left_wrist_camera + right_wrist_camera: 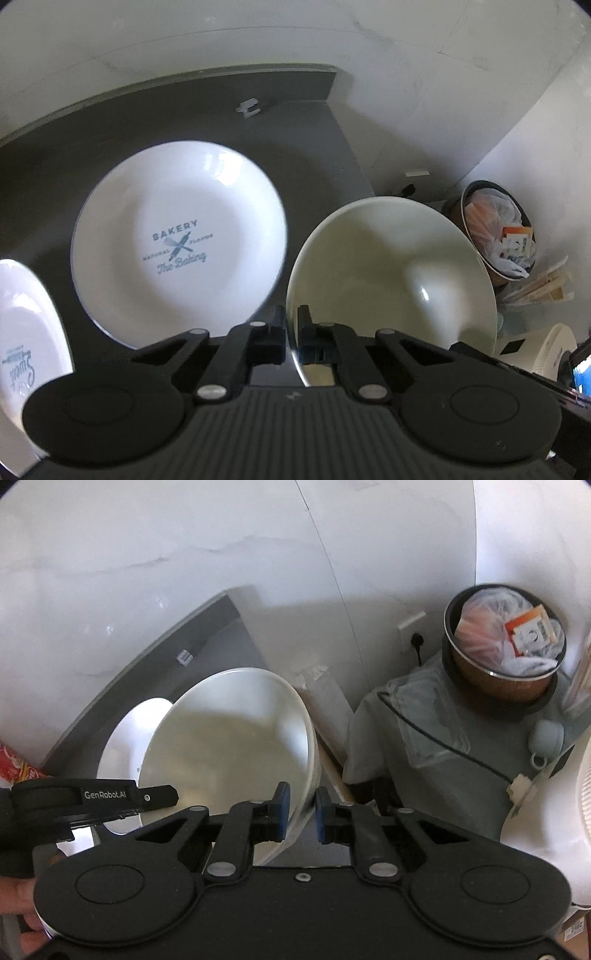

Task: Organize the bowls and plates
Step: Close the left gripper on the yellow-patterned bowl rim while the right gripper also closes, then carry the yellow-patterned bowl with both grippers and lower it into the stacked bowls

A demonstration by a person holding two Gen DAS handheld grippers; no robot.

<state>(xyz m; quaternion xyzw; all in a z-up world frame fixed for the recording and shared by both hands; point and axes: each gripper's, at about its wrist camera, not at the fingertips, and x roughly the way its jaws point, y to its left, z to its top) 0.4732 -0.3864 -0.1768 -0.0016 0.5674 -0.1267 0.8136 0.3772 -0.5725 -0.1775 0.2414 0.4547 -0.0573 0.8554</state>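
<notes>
A cream bowl (391,273) is tilted above the right edge of the dark table (110,122). My left gripper (291,314) is shut on its near-left rim, the thin edge pinched between both pads. In the right wrist view the same bowl (229,738) has its right rim clamped between the blue pads of my right gripper (302,801), which is shut on it. On the table lies a white "Bakery" plate (177,243). A second printed white plate (26,332) lies at the far left. The left gripper's black body (105,795) shows beside the bowl.
A full waste bin (506,646) stands on the floor to the right, near a cable (443,746) and a white fan (554,812). Red packaging (14,768) sits at the left edge. A person's hand (22,893) holds the left gripper. A wall backs the table.
</notes>
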